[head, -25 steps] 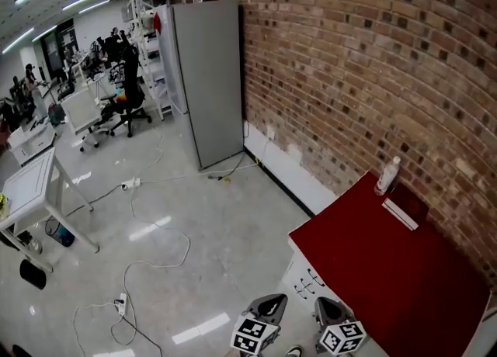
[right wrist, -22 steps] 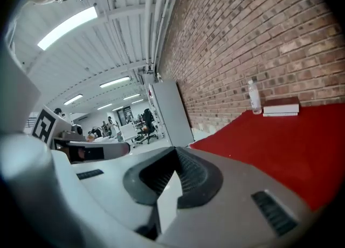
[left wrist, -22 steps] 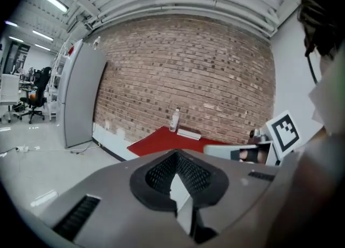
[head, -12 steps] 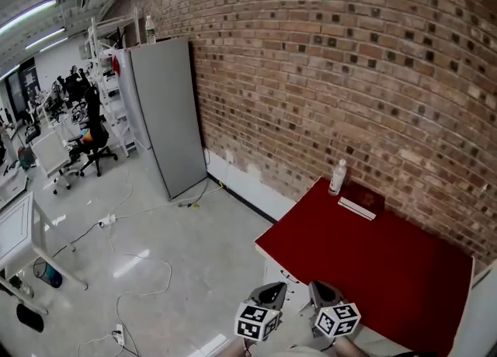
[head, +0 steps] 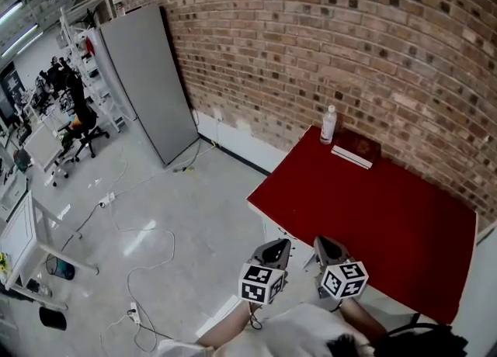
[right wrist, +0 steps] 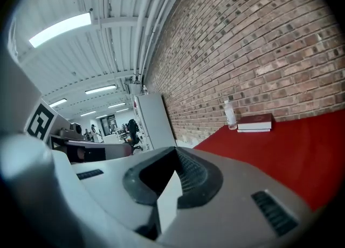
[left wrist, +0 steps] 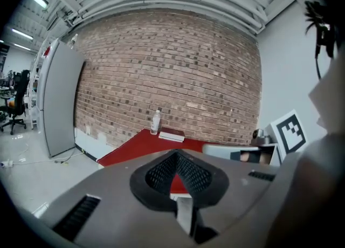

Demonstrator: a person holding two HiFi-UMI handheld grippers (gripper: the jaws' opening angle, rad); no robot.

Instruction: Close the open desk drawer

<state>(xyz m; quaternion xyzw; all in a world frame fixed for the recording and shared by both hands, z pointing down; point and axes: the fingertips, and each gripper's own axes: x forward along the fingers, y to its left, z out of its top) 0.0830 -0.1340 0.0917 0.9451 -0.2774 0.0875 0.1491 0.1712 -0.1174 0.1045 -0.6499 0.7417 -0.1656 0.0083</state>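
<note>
Brick-walled office with a red surface (head: 388, 216); its drawer (head: 272, 233) shows only as a sliver of white front under the near corner, too hidden to judge how far out it stands. Your left tongs (head: 275, 250) and right tongs (head: 327, 247) hover just above it, both closed and empty. Lower them to the front's middle and push squarely inward.

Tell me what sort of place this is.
Probably an open-plan office or lab in an industrial-style building. A red-topped desk stands against a bare brick wall, office chairs cluster at workstations further back, and power cables trail across the polished floor.
</note>
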